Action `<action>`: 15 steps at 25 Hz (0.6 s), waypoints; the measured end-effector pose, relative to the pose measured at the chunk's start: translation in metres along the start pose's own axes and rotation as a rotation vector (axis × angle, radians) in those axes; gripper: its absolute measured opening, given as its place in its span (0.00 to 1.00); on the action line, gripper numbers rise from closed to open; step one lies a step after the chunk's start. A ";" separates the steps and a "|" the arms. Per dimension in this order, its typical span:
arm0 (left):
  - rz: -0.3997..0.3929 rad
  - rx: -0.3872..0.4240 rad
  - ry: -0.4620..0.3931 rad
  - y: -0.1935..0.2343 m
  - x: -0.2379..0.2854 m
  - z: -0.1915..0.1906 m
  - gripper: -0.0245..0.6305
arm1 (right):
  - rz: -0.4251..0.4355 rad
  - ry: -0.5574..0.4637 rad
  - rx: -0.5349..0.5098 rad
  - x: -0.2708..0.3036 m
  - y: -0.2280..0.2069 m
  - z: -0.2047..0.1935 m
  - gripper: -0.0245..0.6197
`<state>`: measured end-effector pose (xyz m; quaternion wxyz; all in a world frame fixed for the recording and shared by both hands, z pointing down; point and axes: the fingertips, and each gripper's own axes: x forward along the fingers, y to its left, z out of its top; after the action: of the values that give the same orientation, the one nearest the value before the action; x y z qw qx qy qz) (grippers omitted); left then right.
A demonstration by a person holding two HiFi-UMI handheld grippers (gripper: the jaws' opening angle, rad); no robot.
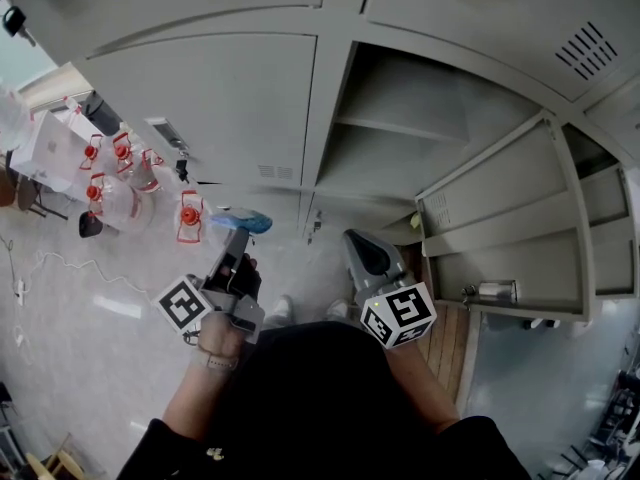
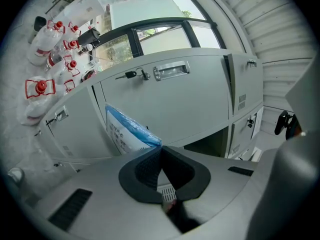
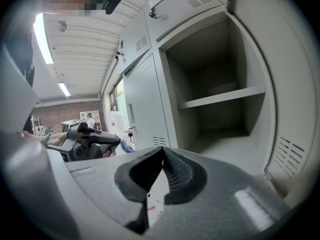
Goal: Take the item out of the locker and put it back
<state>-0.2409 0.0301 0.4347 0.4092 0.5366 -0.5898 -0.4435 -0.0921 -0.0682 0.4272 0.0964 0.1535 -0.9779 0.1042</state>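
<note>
I am looking at a bank of grey metal lockers [image 1: 210, 98] standing on a pale, glossy floor [image 1: 80, 288].

The packet [image 1: 243, 221], blue plastic with a white printed face, is outside the lockers. It is held in the air in front of the closed doors, to the left of the open locker [image 1: 400, 118]. The left gripper [image 1: 236, 240] has it by one edge. In the left gripper view its jaws are pressed together, with the packet's [image 2: 127, 131] corner pinched at their tips and the rest standing up and to the left of them. A hand [image 1: 215, 333] grips the tool just behind its marker cube [image 1: 185, 305].

The right gripper [image 1: 355, 240] is beside it, low in front of the open locker. In its own view the jaws [image 3: 161, 151] are closed tip to tip, with nothing between them. They point into the locker towards the shelf [image 3: 220, 98]. No item shows on the shelf or in the space below it.

The locker's door [image 1: 520, 228] is swung wide to the right, and a metal latch [image 1: 490, 291] is visible on its inner face.

Farther out on the left, several clear bottles [image 1: 120, 183] with red caps are grouped on the floor. The left gripper view shows a key [image 2: 131, 75] in the lock of a closed door.
</note>
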 end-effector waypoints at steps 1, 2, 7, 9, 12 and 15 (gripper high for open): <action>-0.001 -0.004 0.012 0.000 0.003 -0.004 0.06 | -0.008 0.000 0.002 -0.002 -0.002 0.000 0.03; -0.003 -0.009 0.026 0.000 0.006 -0.008 0.06 | -0.017 -0.001 0.005 -0.004 -0.004 -0.001 0.03; -0.019 -0.012 0.099 -0.004 0.024 -0.030 0.06 | -0.070 -0.004 0.017 -0.019 -0.015 -0.002 0.03; -0.032 -0.009 0.131 -0.006 0.032 -0.040 0.06 | -0.094 -0.006 0.022 -0.026 -0.020 -0.004 0.03; -0.046 -0.015 0.183 -0.008 0.045 -0.057 0.06 | -0.133 -0.006 0.028 -0.039 -0.028 -0.007 0.03; -0.057 -0.021 0.236 -0.008 0.060 -0.076 0.06 | -0.177 -0.006 0.035 -0.054 -0.037 -0.010 0.03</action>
<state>-0.1712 -0.0360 0.4483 0.4688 0.5973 -0.5174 -0.3947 -0.0279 -0.0854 0.4314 0.0997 0.2414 -0.9587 0.1122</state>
